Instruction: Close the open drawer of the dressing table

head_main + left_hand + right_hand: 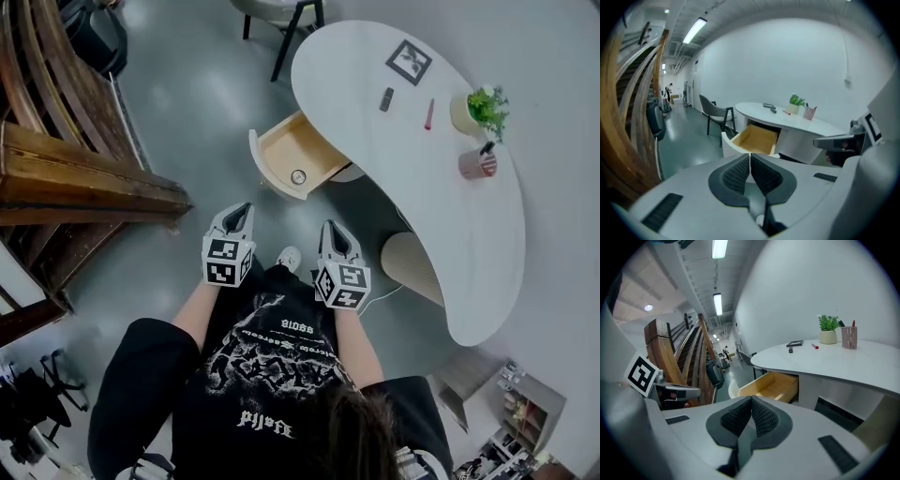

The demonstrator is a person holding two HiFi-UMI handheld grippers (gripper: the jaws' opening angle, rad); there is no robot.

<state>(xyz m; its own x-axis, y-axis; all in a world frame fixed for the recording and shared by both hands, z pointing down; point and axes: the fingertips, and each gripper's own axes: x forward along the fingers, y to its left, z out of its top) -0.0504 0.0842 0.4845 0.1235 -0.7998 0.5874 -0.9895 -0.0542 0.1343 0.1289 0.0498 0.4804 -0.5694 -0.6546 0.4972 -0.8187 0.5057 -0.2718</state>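
The white dressing table (469, 244) curves across the right of the head view. Its drawer (292, 155) stands pulled out to the left, showing a pale wood inside with a small round object (298, 176) in it. My left gripper (239, 211) is shut and empty, a short way in front of the drawer's white rounded front. My right gripper (333, 228) is beside it, also shut and empty, and touches nothing. In the left gripper view the drawer (757, 139) lies straight ahead beyond the shut gripper (750, 157). The right gripper view has the drawer (773, 385) ahead of its shut gripper (751, 399).
On the tabletop stand a potted plant (480, 108), a pen cup (478, 164), a red pen (429, 114), a small dark item (386, 98) and a square marker (409, 61). A chair (281, 14) stands behind the table. A wooden staircase (56, 141) fills the left.
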